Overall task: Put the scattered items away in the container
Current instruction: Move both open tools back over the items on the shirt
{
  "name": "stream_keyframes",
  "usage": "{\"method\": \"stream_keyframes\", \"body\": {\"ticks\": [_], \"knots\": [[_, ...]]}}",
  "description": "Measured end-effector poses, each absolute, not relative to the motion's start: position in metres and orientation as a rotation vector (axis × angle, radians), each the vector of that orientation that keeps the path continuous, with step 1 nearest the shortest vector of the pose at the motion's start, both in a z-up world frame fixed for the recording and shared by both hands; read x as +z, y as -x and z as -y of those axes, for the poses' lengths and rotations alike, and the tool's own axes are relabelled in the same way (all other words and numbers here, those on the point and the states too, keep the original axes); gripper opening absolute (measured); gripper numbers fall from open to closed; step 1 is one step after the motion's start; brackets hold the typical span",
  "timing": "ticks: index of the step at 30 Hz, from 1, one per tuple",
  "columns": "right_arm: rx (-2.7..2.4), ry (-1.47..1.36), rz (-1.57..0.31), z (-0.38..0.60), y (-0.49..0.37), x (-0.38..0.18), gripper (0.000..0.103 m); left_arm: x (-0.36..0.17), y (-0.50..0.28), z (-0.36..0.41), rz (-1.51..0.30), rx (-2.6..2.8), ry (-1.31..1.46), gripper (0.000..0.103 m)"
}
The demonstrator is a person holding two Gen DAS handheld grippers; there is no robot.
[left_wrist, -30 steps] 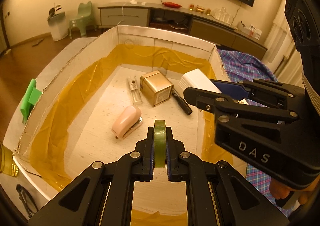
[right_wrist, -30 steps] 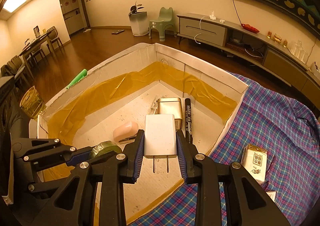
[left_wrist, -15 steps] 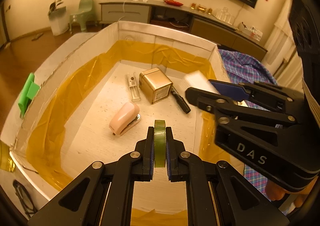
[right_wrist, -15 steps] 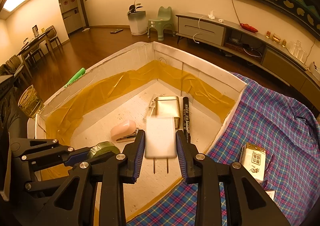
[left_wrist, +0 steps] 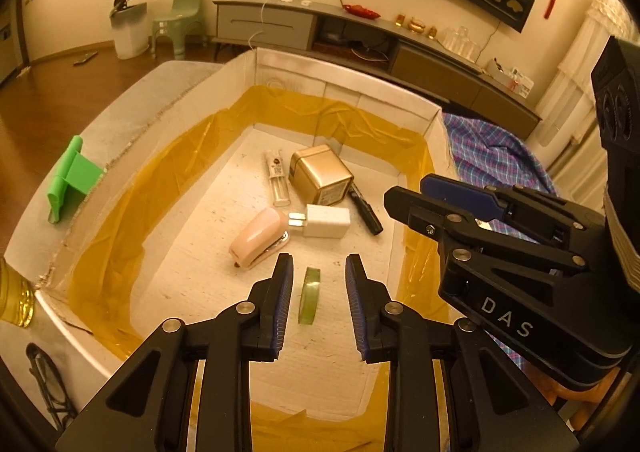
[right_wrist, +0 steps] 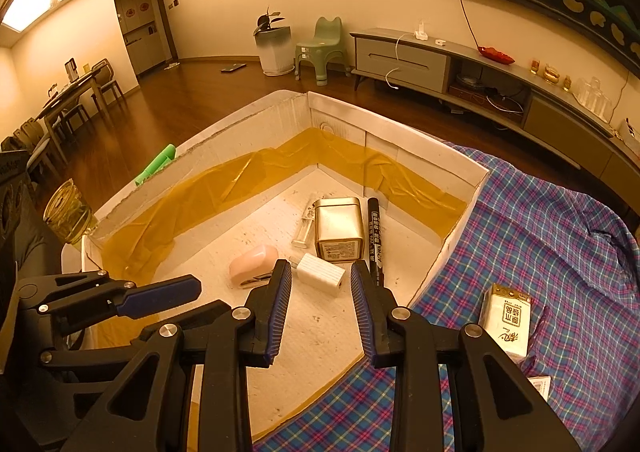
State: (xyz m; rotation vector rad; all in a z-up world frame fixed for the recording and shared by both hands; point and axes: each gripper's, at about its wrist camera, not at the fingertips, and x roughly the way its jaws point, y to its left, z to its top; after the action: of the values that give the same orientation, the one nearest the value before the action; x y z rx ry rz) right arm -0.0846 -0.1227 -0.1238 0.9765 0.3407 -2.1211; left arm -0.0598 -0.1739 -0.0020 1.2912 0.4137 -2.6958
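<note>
Two tools hang over the box, both empty. Left tool is spreading, its jaws clear of the green tape roll standing on edge between them near the box's near edge. Right tool is spread too. Remaining tissue pack lies right of the box on the plaid cloth, so the right hand looks nearer.

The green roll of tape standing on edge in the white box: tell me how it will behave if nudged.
The thin green roll of tape stands on its edge between the opening left gripper jaws, untouched, so it probably rolls or topples flat at a light push. It looks narrow and hollow, so likely very light. Its glossy face may slip against the white box floor.
</note>
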Motion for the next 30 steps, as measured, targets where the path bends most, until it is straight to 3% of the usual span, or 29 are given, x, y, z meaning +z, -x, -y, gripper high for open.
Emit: {"method": "stream_keyframes", "body": {"ticks": [30], "knots": [[-2.097,-0.880,-0.159,0.034,0.020,-0.043,0.033,0.054,0.014,0.122,-0.192,-2.865,-1.103,0.030]]}}
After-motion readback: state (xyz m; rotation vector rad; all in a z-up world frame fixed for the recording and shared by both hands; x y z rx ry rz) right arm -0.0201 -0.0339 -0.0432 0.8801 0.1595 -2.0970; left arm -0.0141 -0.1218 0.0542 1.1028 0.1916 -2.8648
